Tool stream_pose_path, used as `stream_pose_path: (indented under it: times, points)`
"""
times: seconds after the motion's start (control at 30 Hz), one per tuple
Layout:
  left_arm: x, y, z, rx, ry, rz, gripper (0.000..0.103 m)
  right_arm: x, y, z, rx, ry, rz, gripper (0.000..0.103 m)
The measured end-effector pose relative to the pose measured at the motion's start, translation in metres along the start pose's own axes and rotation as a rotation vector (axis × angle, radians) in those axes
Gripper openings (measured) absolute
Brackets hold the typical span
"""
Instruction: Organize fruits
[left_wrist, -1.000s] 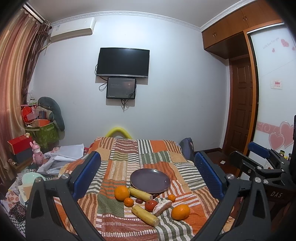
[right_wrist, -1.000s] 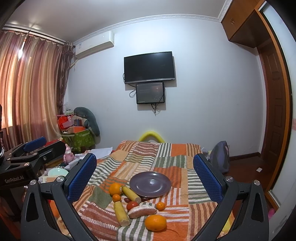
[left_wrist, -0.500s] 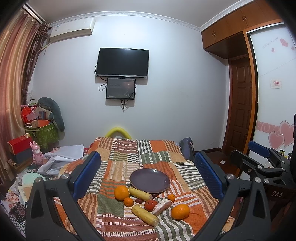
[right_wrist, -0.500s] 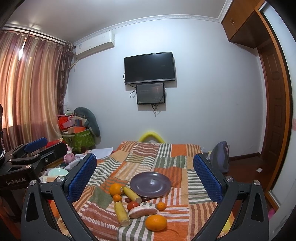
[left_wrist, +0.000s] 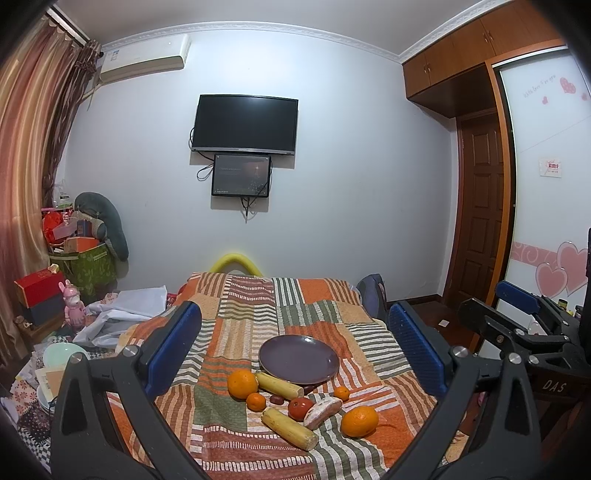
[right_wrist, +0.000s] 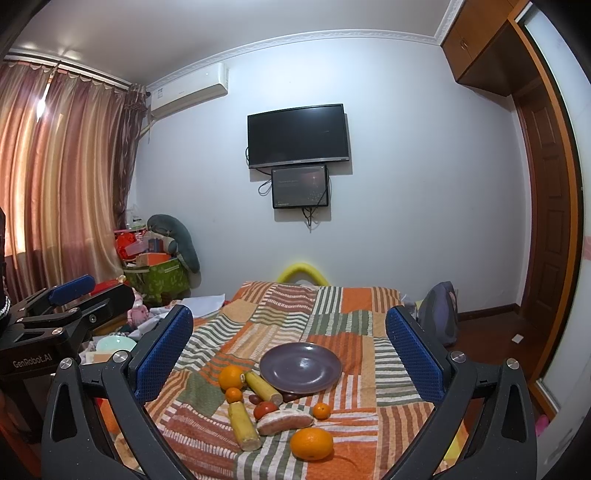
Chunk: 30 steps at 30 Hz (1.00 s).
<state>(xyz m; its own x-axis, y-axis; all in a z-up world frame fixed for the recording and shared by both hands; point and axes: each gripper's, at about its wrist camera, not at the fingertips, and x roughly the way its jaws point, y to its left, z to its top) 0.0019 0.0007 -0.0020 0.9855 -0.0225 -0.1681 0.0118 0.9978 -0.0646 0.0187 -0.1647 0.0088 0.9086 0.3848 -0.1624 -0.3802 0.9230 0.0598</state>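
An empty purple plate lies on a striped patchwork bedspread. In front of it lie two large oranges, small tangerines, a tomato, two yellow corn pieces, a sweet potato and dark dates. The left gripper is open and empty, held above and short of the fruit. The right gripper is open and empty too, likewise back from the fruit. Each gripper shows at the edge of the other's view.
Clutter lies left of the bed: white cloth, a pale green bowl, a pink toy, a green box. A bag leans at the bed's right. A wooden door stands at the right.
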Motion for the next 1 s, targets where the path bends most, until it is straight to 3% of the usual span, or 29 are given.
stream_pose_path:
  times: [0.73,0.9,1.0]
  points:
    - [0.008,0.004,-0.004,-0.018,0.031,-0.009,0.103,0.011,-0.003,-0.006,0.006,0.047,0.005,0.103]
    - [0.021,0.006,-0.01,-0.017,0.07,-0.007,0.088,0.027,-0.011,-0.017,0.025,0.108,0.006,0.103]
    - [0.036,0.009,-0.016,-0.017,0.112,-0.001,0.086,0.041,-0.016,-0.031,0.021,0.16,0.007,0.102]
